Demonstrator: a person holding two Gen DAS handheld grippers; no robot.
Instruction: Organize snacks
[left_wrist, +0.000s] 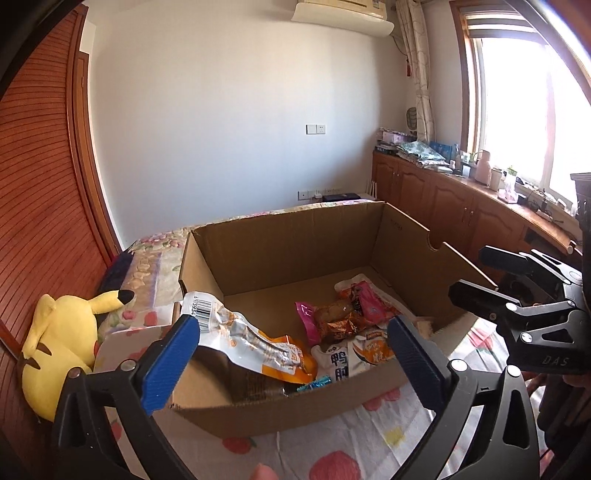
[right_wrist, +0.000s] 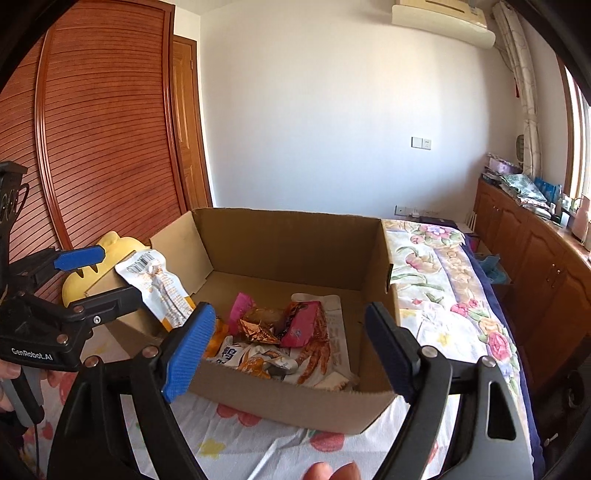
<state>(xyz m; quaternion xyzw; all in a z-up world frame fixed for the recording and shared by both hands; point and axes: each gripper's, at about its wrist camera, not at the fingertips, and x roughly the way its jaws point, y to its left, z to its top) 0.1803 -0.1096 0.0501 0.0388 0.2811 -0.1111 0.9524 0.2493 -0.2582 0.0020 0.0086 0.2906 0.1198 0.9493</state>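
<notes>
An open cardboard box (left_wrist: 291, 236) (right_wrist: 295, 243) stands on the bed and holds several snack packs (left_wrist: 343, 321) (right_wrist: 280, 332). A silver and orange snack pack (left_wrist: 251, 343) (right_wrist: 162, 291) hangs over the box's left edge, touching my left gripper's left pad (left_wrist: 173, 358). My left gripper (left_wrist: 291, 354) is open over the box's near left corner; it also shows in the right wrist view (right_wrist: 99, 273). My right gripper (right_wrist: 288, 347) is open and empty just before the box's near wall; it shows at the right of the left wrist view (left_wrist: 469, 277).
A yellow plush toy (left_wrist: 62, 339) (right_wrist: 96, 269) lies left of the box against a wooden wardrobe (right_wrist: 92, 129). The floral bedsheet (right_wrist: 436, 273) stretches to the right. A wooden cabinet (left_wrist: 461, 210) with clutter runs under the window.
</notes>
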